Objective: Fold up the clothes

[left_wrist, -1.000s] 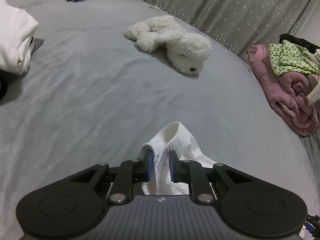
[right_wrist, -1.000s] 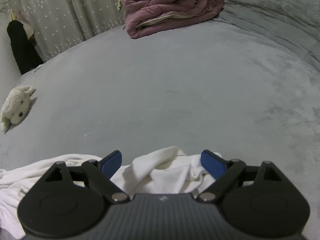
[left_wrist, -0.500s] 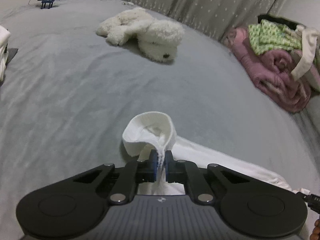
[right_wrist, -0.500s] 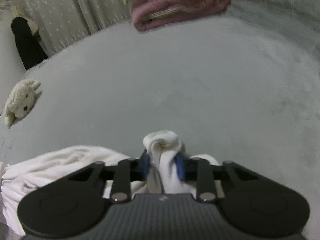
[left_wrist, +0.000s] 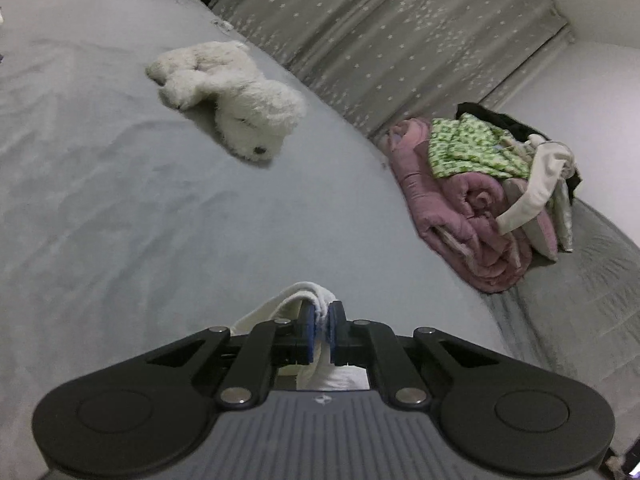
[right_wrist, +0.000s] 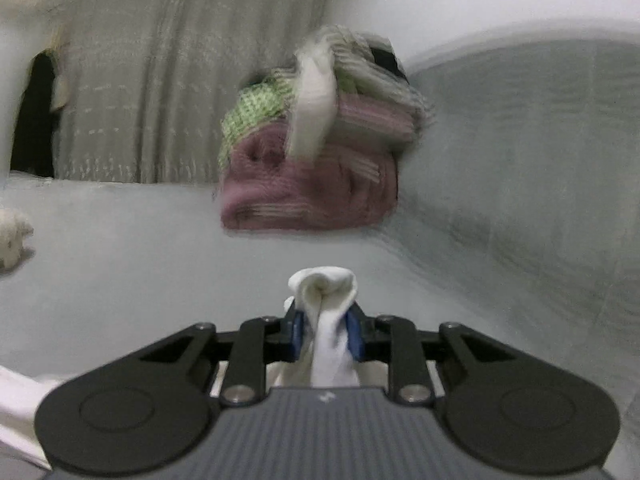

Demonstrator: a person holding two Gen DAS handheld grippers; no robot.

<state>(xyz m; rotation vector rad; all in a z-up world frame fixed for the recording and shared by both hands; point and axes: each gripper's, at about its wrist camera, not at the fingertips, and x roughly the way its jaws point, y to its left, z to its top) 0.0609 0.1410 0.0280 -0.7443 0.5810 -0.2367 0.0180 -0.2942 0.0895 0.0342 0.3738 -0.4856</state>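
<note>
The blue fingers [left_wrist: 307, 334] of your left gripper [left_wrist: 320, 334] are almost completely together, and between them they pinch a thin ribbed edge of the white garment [left_wrist: 308, 294]; a small loop of this cloth stands up just in front of the tips. The fingers [right_wrist: 354, 334] of your right gripper [right_wrist: 325, 334] are a little more apart, because a thicker bunch of the same white garment [right_wrist: 326, 296] is pressed between them, and its rolled top comes out above the tips. More of this white cloth hangs at the lower left edge of the right wrist view. One second ago the right fingers stood wide open over the crumpled cloth on the bed; they have closed on it since then. The left fingers were also a bit wider then, with the cloth between them, and now they clamp it. Both cameras are tilted higher than before: the grey bed [left_wrist: 140, 220] fills less of each view, and the dotted curtain [left_wrist: 380, 32] and the wall show more. The right wrist view is blurred by motion. The white plush toy [left_wrist: 240, 96] lies on the bed, well apart from the garment, and the pile of pink blanket [left_wrist: 468, 216] with the green patterned cloth [left_wrist: 468, 148] on it sits at the far side of the bed.
</note>
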